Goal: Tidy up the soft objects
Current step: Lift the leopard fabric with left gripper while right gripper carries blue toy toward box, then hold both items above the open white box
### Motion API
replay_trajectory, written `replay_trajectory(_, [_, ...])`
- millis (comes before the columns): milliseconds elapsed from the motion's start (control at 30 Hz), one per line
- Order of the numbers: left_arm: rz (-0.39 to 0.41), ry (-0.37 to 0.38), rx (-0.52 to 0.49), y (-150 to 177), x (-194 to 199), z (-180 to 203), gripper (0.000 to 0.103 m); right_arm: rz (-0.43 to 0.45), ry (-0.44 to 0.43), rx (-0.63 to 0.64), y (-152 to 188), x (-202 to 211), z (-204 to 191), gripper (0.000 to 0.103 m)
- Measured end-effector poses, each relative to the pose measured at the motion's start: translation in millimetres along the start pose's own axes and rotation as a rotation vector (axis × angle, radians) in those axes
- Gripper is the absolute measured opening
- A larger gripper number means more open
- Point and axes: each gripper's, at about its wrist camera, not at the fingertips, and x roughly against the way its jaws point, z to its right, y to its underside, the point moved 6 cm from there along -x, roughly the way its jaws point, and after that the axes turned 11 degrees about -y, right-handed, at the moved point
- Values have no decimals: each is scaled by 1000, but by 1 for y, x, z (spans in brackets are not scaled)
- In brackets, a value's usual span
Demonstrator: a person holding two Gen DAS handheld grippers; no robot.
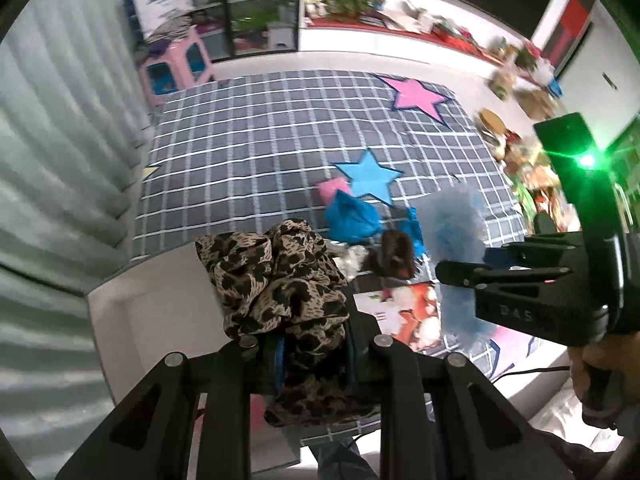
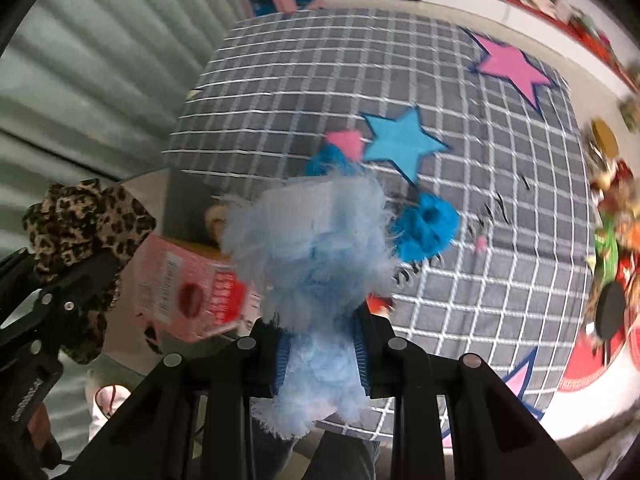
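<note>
A: Left wrist view first; the left gripper [image 1: 316, 344] is clamped on the leopard-print scrunchie [image 1: 276, 276], which bunches up between the blue pads and spills past the tips toward the far side.

B: And it's carried above the near edge of the checked blanket [image 1: 280, 136]; the right gripper [image 1: 460, 276] comes in from the right, level with it, holding the pale blue fluffy piece [image 1: 456, 228].

A: Between the two, down on the blanket, a small pile; bright blue fluffy pieces [image 1: 352, 216] and a dark brown piece [image 1: 394, 254], just beyond the tips and a little right.

B: So the right hand looks the nearer to that pile; the left has the shorter way to the near left corner.

A: Over to the right wrist view; the right gripper [image 2: 320, 344] is squeezed tight on the pale blue fluffy piece [image 2: 316, 248], long axis running straight out along the fingers, the tuft hiding the tips.

B: A bright blue piece [image 2: 424, 228] lies just right of that tuft, farther out; the pink box [image 2: 192, 284] sits near left, and beyond it the left gripper [image 2: 72, 280] with the scrunchie [image 2: 84, 216].

A: Both hands full, then; my guess is each load needs a drop spot before anything else is grabbed.
</note>
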Motion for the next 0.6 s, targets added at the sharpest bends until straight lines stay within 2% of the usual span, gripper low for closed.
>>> replay_trajectory(367, [6, -45, 144, 33, 3, -65, 24, -57, -2, 169, -12, -24, -73, 29])
replay_trajectory(600, [-29, -66, 236, 64, -2, -101, 24, -90, -16, 247, -8, -37, -115, 29])
